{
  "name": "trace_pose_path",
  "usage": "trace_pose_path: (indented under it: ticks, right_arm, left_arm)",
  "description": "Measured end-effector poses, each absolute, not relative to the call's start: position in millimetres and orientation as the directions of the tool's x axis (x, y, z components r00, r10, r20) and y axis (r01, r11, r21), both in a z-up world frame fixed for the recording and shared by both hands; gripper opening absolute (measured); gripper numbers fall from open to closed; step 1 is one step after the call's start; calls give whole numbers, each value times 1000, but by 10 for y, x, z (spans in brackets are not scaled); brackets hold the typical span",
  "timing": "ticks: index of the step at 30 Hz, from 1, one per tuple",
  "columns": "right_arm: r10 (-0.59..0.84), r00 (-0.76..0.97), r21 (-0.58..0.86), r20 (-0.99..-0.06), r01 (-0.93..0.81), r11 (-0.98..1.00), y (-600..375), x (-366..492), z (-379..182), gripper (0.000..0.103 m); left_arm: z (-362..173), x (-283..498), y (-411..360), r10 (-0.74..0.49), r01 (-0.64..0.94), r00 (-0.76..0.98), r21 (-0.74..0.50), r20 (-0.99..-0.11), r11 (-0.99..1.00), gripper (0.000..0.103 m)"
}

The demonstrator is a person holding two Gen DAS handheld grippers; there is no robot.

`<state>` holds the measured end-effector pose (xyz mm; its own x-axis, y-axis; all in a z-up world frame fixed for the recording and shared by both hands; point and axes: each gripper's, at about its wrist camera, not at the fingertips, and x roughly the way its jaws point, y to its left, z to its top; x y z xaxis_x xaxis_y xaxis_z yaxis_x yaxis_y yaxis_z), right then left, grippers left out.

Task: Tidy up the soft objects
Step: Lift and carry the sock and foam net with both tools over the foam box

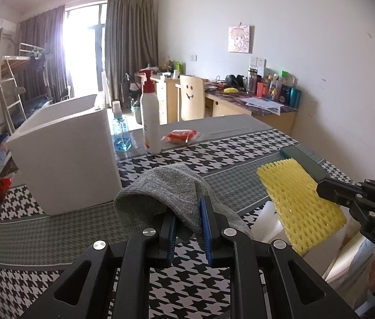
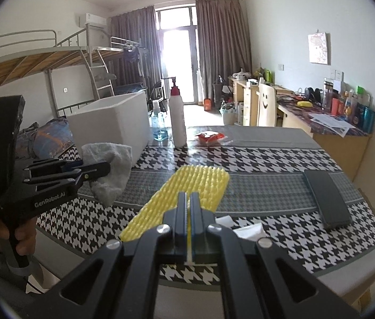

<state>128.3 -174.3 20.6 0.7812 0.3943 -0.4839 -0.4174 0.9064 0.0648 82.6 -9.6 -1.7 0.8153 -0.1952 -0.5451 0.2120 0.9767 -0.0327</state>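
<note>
My left gripper (image 1: 187, 207) is shut on a grey sock (image 1: 166, 191), which drapes over its blue-padded fingers above the houndstooth tablecloth. From the right wrist view the same left gripper (image 2: 102, 168) shows at the left with the sock (image 2: 110, 170) hanging from it. My right gripper (image 2: 188, 199) is shut on a yellow foam net sleeve (image 2: 187, 186), held flat above the table. In the left wrist view that sleeve (image 1: 299, 202) juts from the right gripper (image 1: 325, 188) at the right edge.
A white foam box (image 1: 65, 154) stands open at the table's left. Behind it are a white pump bottle (image 1: 150, 117), a blue liquid bottle (image 1: 121, 133) and a red packet (image 1: 180, 135). A dark flat case (image 2: 325, 199) lies at the right. White sheets (image 2: 246, 230) lie near the front edge.
</note>
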Motion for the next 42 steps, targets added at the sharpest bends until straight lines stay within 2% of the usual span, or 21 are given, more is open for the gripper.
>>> trace_pose_path:
  ticks: [26, 42]
  right_arm:
    - [455, 752, 76, -477, -480, 874, -1458, 1547, 316, 4]
    - [477, 753, 65, -454, -505, 860, -1335, 1693, 471, 4]
  left_arm:
    - [76, 943, 92, -157, 171, 824, -25, -544, 985, 18]
    - [324, 998, 204, -118, 142, 861, 11, -494, 990, 18]
